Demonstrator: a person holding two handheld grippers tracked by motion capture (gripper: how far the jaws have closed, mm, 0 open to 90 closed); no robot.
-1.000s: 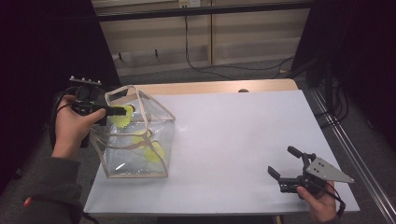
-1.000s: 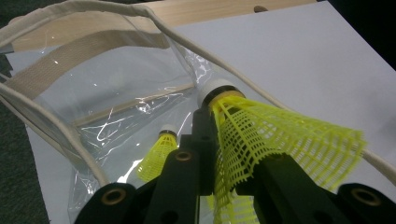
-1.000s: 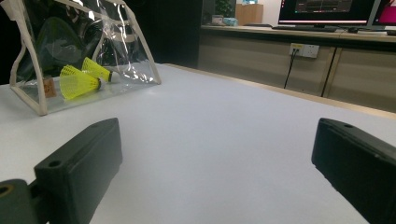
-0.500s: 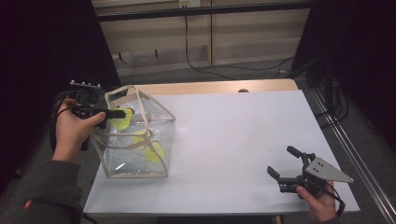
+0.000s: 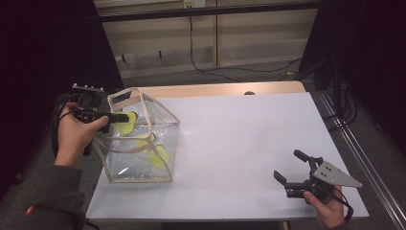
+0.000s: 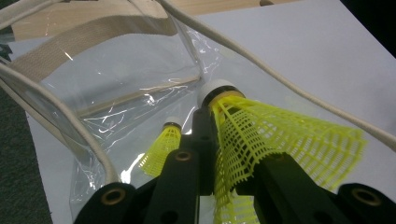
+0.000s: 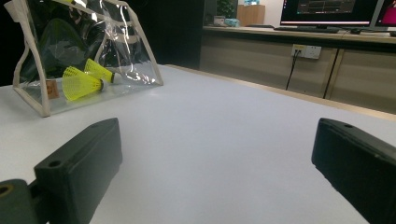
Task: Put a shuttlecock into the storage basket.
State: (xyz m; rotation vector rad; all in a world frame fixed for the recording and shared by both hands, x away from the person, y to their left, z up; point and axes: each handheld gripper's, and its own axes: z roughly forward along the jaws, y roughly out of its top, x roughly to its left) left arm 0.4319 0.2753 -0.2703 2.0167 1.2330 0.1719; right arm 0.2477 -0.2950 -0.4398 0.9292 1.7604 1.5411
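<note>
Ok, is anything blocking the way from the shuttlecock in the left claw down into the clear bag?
Nothing visible does. The left claw holds the yellow shuttlecock at the clear bag's open top, inside the cream rim. Two more shuttlecocks lie on the bag's floor, with room around them.

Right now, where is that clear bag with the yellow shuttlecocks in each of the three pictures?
High view: the clear bag stands at the left, on the white table.
Left gripper view: its open mouth and cream rim spread across the upper left, beyond the held shuttlecock.
Right gripper view: upper left corner.
Shared landmark: the yellow shuttlecocks lying inside.
</note>
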